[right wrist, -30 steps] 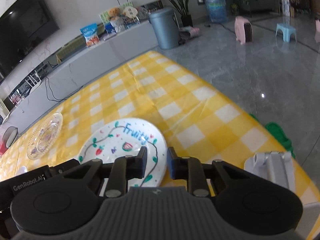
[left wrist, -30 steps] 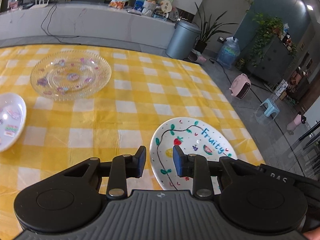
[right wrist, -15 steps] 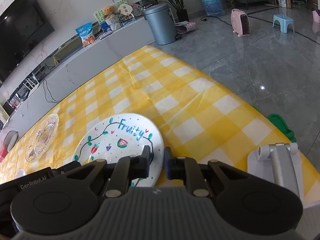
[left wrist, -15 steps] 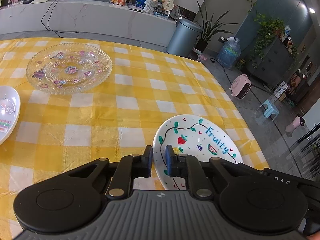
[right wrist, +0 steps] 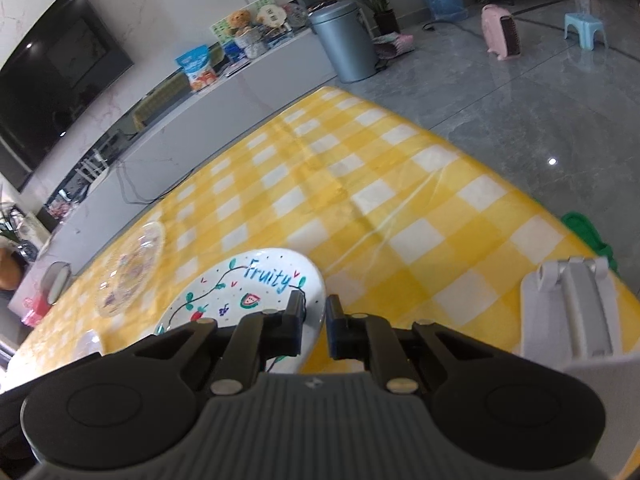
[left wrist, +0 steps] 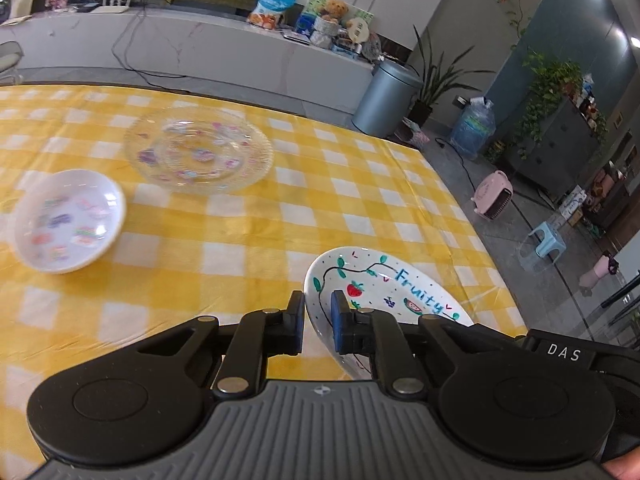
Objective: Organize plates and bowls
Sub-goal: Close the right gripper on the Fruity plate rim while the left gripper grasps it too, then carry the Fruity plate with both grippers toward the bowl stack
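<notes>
Both grippers' fingers (left wrist: 296, 320) pinching white "Fruity" plate (left wrist: 384, 292) rim, right gripper (right wrist: 313, 322) likely gripping, "DAS" lettering (left wrist: 563, 353).

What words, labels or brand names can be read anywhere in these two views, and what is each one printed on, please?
"Fruity": blue lettering on the white painted plate, also seen from the right wrist.
"DAS": white letters on a black housing right of the left hand-held gripper.
Snack bag and counter packages: print too small and blurred to read.
</notes>
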